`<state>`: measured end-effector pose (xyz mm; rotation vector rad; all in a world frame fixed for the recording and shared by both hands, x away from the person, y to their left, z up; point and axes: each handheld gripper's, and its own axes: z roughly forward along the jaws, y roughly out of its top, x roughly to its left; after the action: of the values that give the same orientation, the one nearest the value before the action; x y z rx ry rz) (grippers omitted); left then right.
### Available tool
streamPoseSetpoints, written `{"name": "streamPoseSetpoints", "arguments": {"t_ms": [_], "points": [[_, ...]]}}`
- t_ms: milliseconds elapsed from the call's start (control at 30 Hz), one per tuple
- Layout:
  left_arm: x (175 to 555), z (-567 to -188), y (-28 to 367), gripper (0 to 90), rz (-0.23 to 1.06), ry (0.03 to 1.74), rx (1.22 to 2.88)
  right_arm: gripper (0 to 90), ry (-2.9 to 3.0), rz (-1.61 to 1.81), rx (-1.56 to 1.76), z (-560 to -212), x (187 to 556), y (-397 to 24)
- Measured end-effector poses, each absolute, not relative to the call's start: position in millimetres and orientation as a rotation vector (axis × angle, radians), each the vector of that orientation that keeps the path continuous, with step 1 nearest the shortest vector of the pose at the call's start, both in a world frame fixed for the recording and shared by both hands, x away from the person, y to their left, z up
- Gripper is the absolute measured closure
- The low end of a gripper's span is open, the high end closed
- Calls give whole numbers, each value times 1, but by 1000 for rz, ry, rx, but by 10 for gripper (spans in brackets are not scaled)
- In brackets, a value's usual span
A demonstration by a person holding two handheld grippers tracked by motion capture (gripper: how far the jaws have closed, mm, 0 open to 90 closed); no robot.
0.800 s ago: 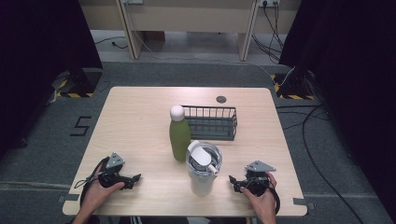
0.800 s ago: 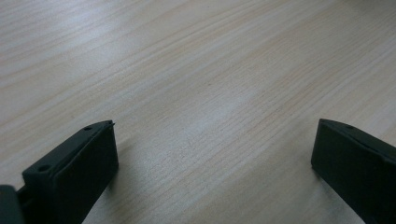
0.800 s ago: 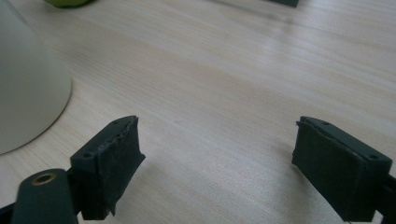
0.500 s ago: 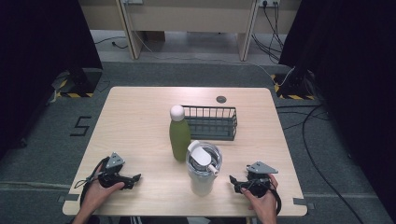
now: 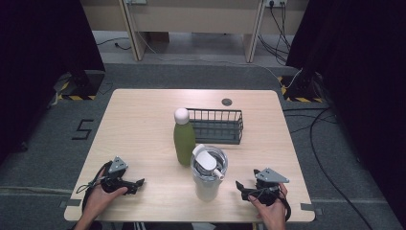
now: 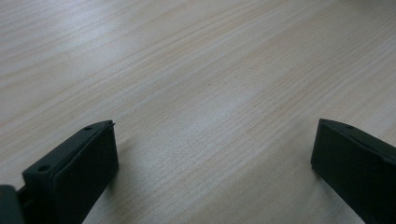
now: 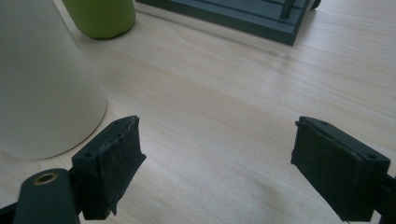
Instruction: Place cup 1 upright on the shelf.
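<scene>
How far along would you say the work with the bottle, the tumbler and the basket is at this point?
Nothing looks done yet: the green bottle and the white tumbler stand upright on the table, and the wire basket holds nothing. Nothing is in hand either: the left claw and the right claw rest open on the wood, gripping nothing. All the handling appears to remain.

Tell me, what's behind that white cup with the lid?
Right behind the white cup stands a green bottle, its base partly hidden by the cup's lid. Farther back and to the right is a dark wire basket; its inside looks empty.
</scene>
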<state>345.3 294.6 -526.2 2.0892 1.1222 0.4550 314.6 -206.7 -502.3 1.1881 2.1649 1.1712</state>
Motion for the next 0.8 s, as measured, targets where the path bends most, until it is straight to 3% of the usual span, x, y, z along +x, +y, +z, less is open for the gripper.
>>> {"name": "streamPoseSetpoints", "arguments": {"t_ms": [800], "points": [[345, -526, 295, 0, 455, 1121, 2089, 158, 2133, 1220, 1165, -498, 304, -208]]}}
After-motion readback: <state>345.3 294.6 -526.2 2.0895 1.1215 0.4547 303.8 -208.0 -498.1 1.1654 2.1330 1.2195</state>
